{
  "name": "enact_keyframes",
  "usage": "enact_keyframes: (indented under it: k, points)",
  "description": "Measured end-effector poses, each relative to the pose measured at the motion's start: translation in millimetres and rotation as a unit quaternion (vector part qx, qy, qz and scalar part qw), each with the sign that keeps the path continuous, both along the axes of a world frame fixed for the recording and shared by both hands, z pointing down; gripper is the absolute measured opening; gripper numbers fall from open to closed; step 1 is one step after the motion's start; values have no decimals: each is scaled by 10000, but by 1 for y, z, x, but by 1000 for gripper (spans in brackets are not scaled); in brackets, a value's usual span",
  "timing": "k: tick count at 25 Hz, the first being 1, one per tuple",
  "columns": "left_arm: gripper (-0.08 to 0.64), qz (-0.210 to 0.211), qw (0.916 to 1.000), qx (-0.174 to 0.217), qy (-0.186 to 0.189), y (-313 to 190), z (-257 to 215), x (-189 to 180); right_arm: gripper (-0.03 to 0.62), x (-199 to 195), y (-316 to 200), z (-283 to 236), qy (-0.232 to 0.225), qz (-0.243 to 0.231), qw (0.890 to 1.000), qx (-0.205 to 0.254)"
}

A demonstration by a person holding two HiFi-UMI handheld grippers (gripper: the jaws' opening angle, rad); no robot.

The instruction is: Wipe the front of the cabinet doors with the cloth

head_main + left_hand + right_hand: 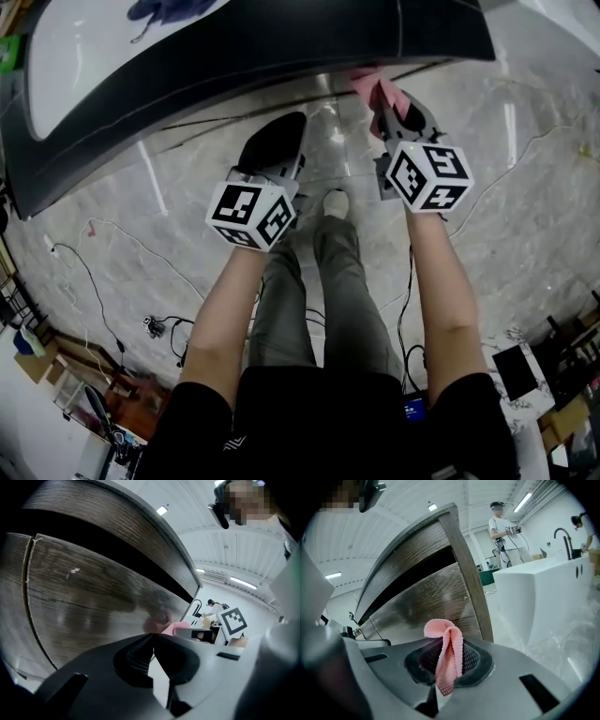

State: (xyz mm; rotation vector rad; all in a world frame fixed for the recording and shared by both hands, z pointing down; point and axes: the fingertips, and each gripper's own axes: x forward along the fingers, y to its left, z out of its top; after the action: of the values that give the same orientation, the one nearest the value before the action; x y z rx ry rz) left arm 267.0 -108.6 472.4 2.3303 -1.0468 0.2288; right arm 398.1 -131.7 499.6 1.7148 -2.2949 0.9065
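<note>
Marble floor point(525, 216) spreads grey and veined beneath us, and we stand on it facing the cabinet point(187, 66), whose white top and dark edge fill the upper part of the head view. Below that edge its doors point(93, 602) show dark wood grain with a sheen, and the left gripper view shows a thin seam running between two of them. We hold the left gripper point(152, 639) near the door front, its jaws brought together on nothing. The right gripper point(447, 663), just beside it, is clamped on the cloth point(449, 648), a pink knitted strip folded into a loop. The loop sticks out past the jaw tips, right by the door, and we cannot tell whether it touches the wood.
</note>
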Motion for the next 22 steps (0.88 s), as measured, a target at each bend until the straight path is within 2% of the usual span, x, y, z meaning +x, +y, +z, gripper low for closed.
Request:
enact_keyframes:
  k: [4, 9, 22]
  points:
    - [9, -34, 10000, -91, 0, 11, 4, 2, 43, 2, 11, -2, -40, -26, 10000, -9]
    - [9, -34, 9999, -148, -61, 22, 10, -12, 43, -20, 22, 3, -128, -174, 9997, -76]
    - [9, -515, 9981, -233, -249, 37, 29, -103, 43, -133, 41, 27, -151, -946, 9950, -282]
